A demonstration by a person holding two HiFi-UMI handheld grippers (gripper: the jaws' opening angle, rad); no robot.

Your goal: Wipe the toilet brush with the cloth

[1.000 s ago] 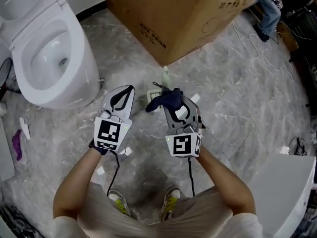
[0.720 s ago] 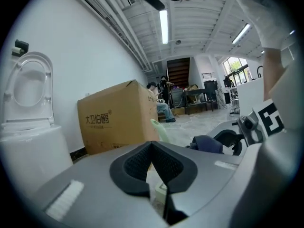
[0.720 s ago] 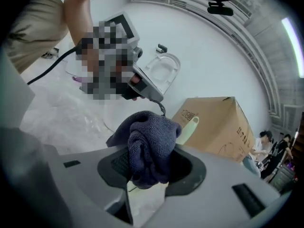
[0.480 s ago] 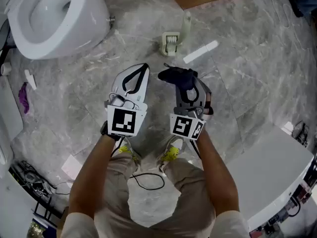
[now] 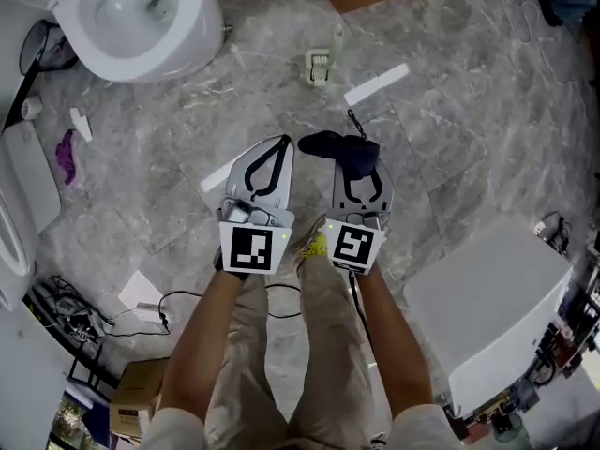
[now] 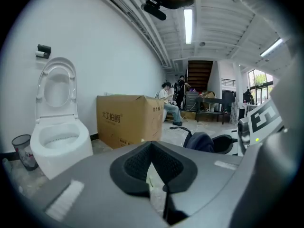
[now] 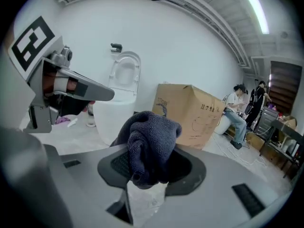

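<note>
Marble floor (image 5: 469, 139); right gripper (image 5: 362, 169) pinches cloth (image 5: 336, 145), jaw tips hidden.

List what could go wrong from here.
The cloth is pinched in the right gripper only by a bunched fold, so it may slip out during rubbing. The toilet brush lies loose on the floor, and the left gripper is shut on nothing; unsteadied, it may skid.
</note>
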